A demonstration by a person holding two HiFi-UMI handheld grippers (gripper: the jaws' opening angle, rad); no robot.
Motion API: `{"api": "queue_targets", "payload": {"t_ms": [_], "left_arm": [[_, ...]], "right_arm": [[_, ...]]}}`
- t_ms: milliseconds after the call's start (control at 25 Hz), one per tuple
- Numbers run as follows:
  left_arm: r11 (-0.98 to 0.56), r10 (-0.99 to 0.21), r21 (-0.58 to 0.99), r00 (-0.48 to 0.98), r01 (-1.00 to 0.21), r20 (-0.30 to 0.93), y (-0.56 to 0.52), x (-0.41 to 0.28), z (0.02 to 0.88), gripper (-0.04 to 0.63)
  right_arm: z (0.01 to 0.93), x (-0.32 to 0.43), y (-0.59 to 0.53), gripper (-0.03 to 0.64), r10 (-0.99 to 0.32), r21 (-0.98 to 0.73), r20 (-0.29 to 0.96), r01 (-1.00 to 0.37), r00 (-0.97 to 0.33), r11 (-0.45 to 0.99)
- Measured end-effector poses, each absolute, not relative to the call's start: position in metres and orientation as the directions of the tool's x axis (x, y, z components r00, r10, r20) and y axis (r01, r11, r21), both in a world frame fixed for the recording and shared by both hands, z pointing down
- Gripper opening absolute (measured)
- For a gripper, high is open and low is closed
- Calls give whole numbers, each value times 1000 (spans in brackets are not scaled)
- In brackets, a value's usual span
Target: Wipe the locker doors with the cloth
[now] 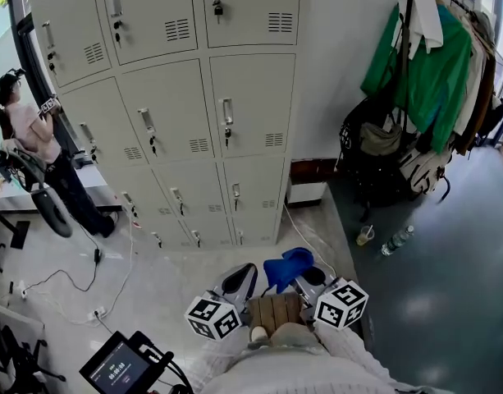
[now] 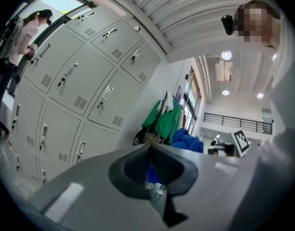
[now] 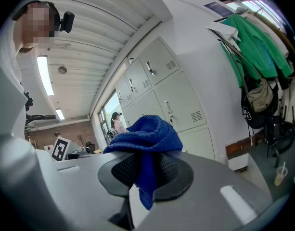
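The right tongs (image 1: pixel 311 284) pinch the blue cloth (image 1: pixel 288 267), which bunches over their tips, low in front of the lockers (image 1: pixel 185 113) and well apart from them. The left tongs (image 1: pixel 240 283), just beside, are closed on nothing. A person (image 1: pixel 34 138) stands at the lockers' left end.
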State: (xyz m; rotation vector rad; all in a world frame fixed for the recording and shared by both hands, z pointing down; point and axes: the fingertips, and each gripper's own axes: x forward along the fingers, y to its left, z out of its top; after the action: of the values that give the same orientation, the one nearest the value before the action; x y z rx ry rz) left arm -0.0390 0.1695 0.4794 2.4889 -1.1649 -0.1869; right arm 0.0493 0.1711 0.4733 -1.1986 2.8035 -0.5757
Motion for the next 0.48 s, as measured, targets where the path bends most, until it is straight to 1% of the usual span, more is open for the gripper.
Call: {"api": "queue_targets", "payload": {"t_ms": [200, 480], "left_arm": [[-555, -764, 423, 640, -716, 81, 139, -51, 494, 8], [-507, -799, 423, 594, -751, 97, 84, -75, 498, 6]], "right_arm": [[486, 33, 133, 52, -687, -373, 154, -686, -710, 625], [481, 8, 71, 52, -647, -367, 136, -644, -751, 671]]}}
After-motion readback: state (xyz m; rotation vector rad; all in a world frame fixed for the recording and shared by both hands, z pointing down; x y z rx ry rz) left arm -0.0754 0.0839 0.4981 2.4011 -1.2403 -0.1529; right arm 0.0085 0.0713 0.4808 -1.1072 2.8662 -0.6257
